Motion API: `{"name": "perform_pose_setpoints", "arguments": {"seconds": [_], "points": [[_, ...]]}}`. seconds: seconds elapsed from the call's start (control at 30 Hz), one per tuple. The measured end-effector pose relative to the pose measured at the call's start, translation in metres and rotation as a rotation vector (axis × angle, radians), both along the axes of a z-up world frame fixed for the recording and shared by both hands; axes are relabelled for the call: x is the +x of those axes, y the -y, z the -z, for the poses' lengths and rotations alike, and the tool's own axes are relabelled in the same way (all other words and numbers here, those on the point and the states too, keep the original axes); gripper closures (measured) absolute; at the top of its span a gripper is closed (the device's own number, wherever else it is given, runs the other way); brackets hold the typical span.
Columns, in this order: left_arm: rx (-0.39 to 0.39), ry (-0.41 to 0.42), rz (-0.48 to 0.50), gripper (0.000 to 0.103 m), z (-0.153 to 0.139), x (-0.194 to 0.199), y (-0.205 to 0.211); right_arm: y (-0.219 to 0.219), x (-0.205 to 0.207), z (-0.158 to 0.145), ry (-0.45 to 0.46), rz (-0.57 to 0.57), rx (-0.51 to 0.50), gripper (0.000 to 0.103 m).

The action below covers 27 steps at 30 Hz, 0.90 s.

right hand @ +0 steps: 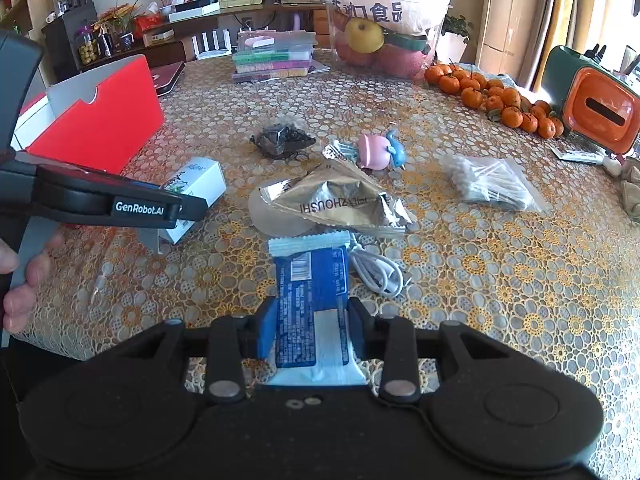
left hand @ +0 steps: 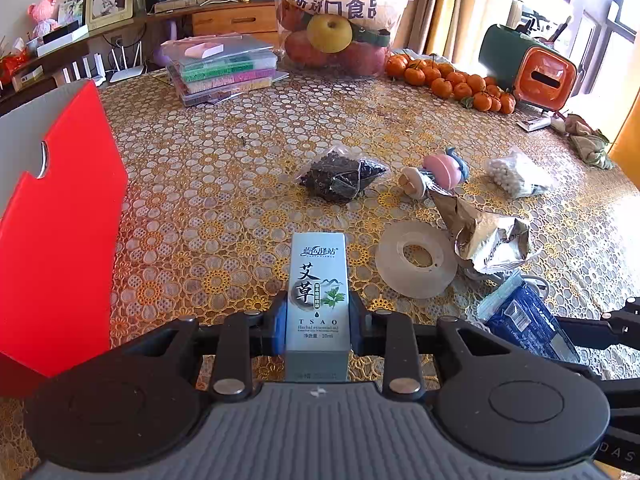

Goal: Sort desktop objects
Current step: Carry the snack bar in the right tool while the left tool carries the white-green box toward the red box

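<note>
Desktop objects, left wrist view: left gripper (left hand: 318,320) is pinching an essential-oil box (left hand: 318,292) between its blue pads, box upright in the jaws, above the near part of the table (left hand: 208,168). Red box (left hand: 60,220) stands at the table's left edge, open side not visible from here. Still lying loose toward the middle and right: tape roll (left hand: 416,258), crumpled foil bag (left hand: 488,236), dark seed pouch (left hand: 340,176), pink-and-blue toy (left hand: 444,170), bag of white beads (left hand: 516,174). Right wrist view: right gripper (right hand: 312,320) is clamped on a blue snack packet (right hand: 310,300), packet's far end reaching toward the foil bag. White cable (right hand: 378,270) lies just beside the packet, on the cloth. Cotton-swab bag (right hand: 490,186) sits toward the right edge; seed pouch, toy and foil bag lie mid-table. Left gripper body shows at left w/ a hand (right hand: 24,276) on its handle; oil box sits in front of the red box. Status (judgement): early stage. Two items gripped, none confirmed sorted; approx. seven loose items remain. Red box is prob. the destination, but its contents can't be seen.
</note>
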<state>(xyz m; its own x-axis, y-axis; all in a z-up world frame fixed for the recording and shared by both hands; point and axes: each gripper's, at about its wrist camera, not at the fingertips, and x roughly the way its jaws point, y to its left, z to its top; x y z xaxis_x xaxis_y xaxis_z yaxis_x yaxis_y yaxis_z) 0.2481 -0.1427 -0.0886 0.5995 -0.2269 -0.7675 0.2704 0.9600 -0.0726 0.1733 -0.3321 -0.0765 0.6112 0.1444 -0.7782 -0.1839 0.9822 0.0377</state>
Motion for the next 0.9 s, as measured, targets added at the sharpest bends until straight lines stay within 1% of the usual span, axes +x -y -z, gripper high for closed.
{"name": "perform_pose_setpoints", "arguments": {"seconds": [0.27,0.5,0.7,0.9], "points": [[-0.007,0.012,0.017,0.075,-0.021,-0.022,-0.01,-0.005,-0.01,-0.017,0.023,0.027,0.024,0.067],[-0.023,0.035,0.038,0.075,-0.039,-0.044,-0.019,-0.014,-0.018,-0.036,0.056,0.022,0.032,0.067],[-0.028,0.05,0.048,0.075,-0.053,-0.061,-0.032,-0.026,-0.025,-0.049,0.074,0.003,0.022,0.067],[-0.036,0.067,0.035,0.075,-0.072,-0.074,-0.054,-0.044,-0.031,-0.064,0.093,-0.03,0.017,0.067]]}}
